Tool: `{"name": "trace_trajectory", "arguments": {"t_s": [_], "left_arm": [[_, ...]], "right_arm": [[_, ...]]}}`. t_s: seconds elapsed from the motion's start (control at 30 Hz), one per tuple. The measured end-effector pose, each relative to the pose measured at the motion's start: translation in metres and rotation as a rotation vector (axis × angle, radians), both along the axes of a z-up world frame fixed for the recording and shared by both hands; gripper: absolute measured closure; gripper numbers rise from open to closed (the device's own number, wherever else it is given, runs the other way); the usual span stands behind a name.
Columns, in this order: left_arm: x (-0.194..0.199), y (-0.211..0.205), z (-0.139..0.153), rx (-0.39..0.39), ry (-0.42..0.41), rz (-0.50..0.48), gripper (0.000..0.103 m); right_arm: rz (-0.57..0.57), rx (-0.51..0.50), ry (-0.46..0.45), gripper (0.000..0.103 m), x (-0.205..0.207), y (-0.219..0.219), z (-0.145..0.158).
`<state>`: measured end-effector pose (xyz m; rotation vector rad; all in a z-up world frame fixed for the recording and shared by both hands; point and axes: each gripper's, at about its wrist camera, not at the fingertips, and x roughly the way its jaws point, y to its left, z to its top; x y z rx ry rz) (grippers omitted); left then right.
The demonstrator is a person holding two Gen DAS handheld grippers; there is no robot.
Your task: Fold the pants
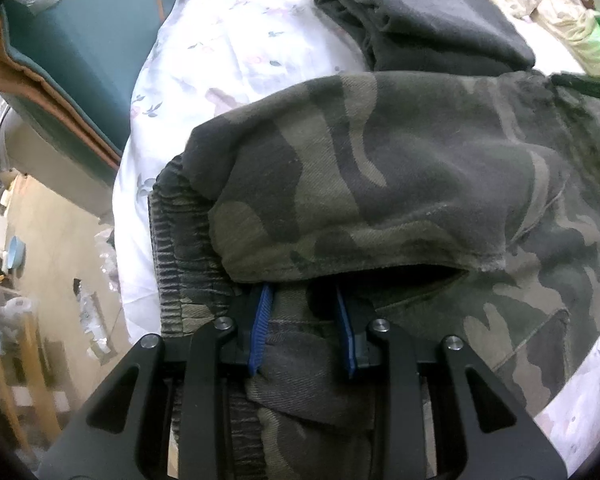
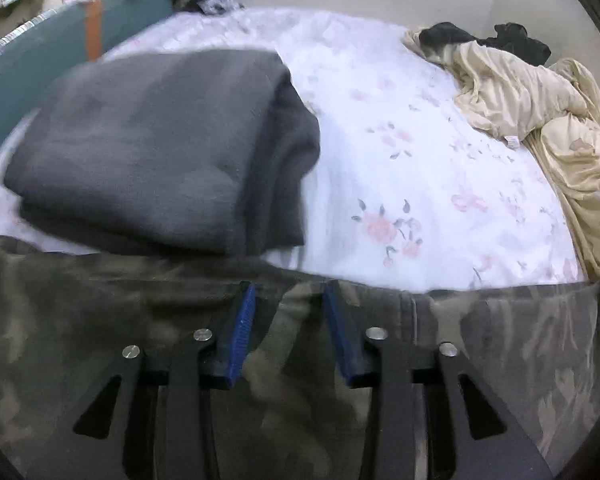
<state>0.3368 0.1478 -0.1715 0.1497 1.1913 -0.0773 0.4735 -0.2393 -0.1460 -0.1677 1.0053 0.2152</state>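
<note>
Camouflage pants (image 1: 380,184) lie on a white floral bedsheet (image 1: 236,40), with one part folded over the rest. Their ribbed elastic waistband (image 1: 176,264) shows at the left. My left gripper (image 1: 304,300) has its blue-padded jaws partly apart, with camouflage cloth between them; the fingertips are hidden under the folded layer. In the right wrist view the same pants (image 2: 100,320) fill the bottom. My right gripper (image 2: 288,296) has its jaws partly apart too, with cloth bunched between the pads at the pants' far edge.
A folded dark grey garment (image 2: 160,148) lies on the sheet (image 2: 400,160) just beyond the pants; it also shows in the left wrist view (image 1: 420,12). A crumpled cream cloth (image 2: 540,120) lies at the right. A teal headboard (image 1: 80,52) and the floor (image 1: 52,248) are at the left.
</note>
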Motion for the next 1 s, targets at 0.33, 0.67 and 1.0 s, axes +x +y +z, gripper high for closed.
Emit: {"name": "trace_trajectory", "arguments": {"t_s": [0.33, 0.67, 1.0], "left_arm": [[-0.048, 0.004, 0.099, -0.227, -0.176, 0.066, 0.02], [-0.142, -0.009, 0.071, -0.796, -0.127, 0.463, 0.012], [-0.149, 0.007, -0.028, -0.917, -0.213, 0.733, 0.02]], "right_arm": [[-0.121, 0.24, 0.092, 0.037, -0.128, -0.052, 0.036], [-0.222, 0.534, 0.044, 0.015, -0.249, -0.063, 0.1], [-0.293, 0.503, 0.063, 0.015, -0.246, -0.088, 0.076]]}}
